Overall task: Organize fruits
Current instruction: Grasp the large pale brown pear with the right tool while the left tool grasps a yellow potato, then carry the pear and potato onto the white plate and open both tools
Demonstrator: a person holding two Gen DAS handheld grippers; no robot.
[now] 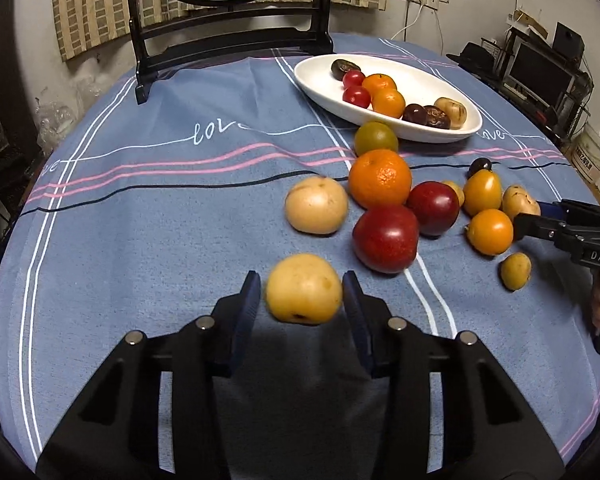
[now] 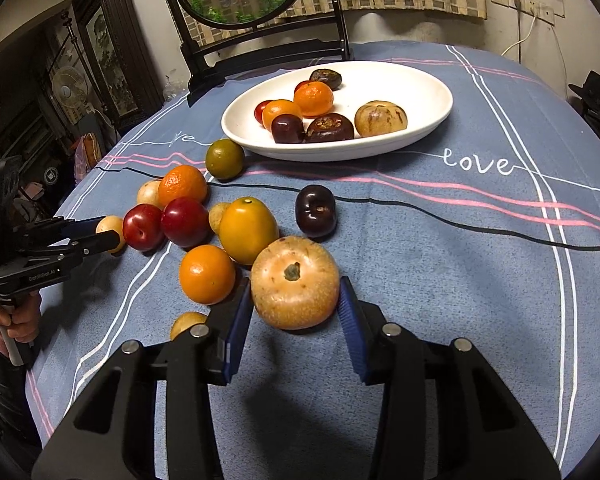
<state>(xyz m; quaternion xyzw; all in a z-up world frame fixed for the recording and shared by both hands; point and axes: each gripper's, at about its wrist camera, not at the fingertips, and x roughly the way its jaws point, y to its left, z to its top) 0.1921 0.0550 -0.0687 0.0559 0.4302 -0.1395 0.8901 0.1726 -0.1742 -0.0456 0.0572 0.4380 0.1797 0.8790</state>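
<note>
My left gripper [image 1: 303,292] is shut on a pale yellow round fruit [image 1: 304,289], held just above the blue cloth; it also shows in the right wrist view [image 2: 108,234]. My right gripper [image 2: 296,296] is shut on a tan round fruit [image 2: 295,282]; it also shows in the left wrist view [image 1: 526,220] holding that fruit [image 1: 518,201]. A white oval dish [image 1: 432,80] [image 2: 412,84] at the back holds several small fruits. Loose fruits lie in a cluster: an orange [image 1: 380,178], two red plums [image 1: 386,238], a green citrus [image 1: 376,139], a dark plum [image 2: 315,210].
A dark wooden stand [image 1: 228,36] with a round fish picture stands at the table's far edge, behind the dish. Another pale fruit [image 1: 316,205] lies left of the cluster. The round table drops off at left and right; shelves and clutter [image 1: 540,72] stand beyond.
</note>
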